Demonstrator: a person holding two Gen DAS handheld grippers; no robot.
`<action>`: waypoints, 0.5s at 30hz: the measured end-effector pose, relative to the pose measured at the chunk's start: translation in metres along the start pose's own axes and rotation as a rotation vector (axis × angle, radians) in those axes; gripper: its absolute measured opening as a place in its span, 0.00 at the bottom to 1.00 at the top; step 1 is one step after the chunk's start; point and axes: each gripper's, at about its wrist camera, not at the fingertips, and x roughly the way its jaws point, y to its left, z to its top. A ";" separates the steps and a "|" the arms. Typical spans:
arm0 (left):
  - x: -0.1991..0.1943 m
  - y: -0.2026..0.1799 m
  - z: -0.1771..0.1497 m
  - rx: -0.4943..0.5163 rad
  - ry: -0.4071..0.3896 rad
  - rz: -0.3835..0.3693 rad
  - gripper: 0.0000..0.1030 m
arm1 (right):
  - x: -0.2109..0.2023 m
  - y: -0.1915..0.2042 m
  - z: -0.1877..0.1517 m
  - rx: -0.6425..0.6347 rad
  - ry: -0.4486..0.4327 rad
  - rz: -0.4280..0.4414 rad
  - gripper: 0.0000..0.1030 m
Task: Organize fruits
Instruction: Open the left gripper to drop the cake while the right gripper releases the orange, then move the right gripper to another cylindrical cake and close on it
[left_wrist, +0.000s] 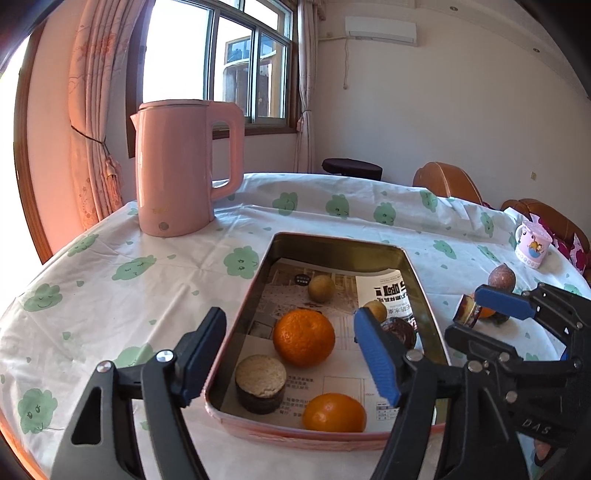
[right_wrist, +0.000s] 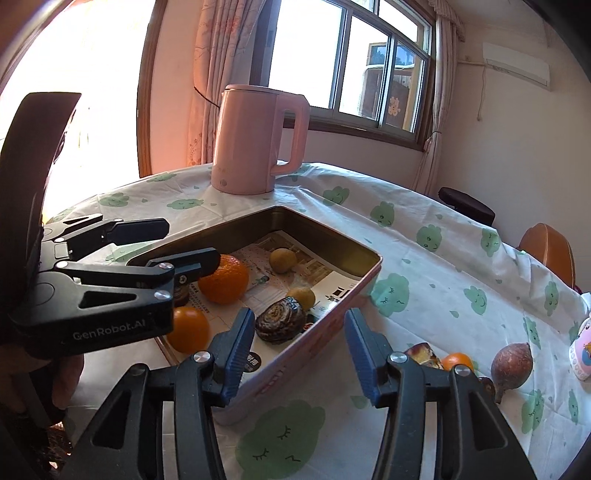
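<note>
A pink tin (left_wrist: 242, 310) (right_wrist: 325, 314) lined with paper holds two oranges (left_wrist: 303, 338) (left_wrist: 334, 412), two small yellow-brown fruits (left_wrist: 321, 288) (right_wrist: 282, 260) and two dark pastries (left_wrist: 260, 384) (right_wrist: 280, 319). My left gripper (left_wrist: 291, 354) is open and empty, its jaws straddling the tin's left wall. My right gripper (right_wrist: 299, 350) is open and empty above the tin's right wall. On the cloth to the right lie a small orange (right_wrist: 457, 360), a brown pointed fruit (right_wrist: 511, 365) and a cake piece (right_wrist: 424, 355).
A pink kettle (left_wrist: 181, 166) (right_wrist: 255, 144) stands behind the tin. A small patterned mug (left_wrist: 533, 245) sits at the table's right edge. Chairs (left_wrist: 447, 182) stand beyond the table. The green-patterned tablecloth (left_wrist: 110, 266) covers the round table.
</note>
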 end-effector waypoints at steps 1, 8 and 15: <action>0.000 -0.001 0.000 -0.003 -0.004 0.000 0.75 | -0.002 -0.009 -0.002 0.011 0.001 -0.016 0.51; 0.000 -0.010 0.003 -0.014 -0.021 -0.008 0.89 | 0.010 -0.054 -0.010 0.062 0.061 -0.110 0.51; 0.001 -0.021 0.009 0.001 -0.033 -0.018 0.90 | 0.033 -0.055 -0.009 -0.013 0.156 -0.151 0.51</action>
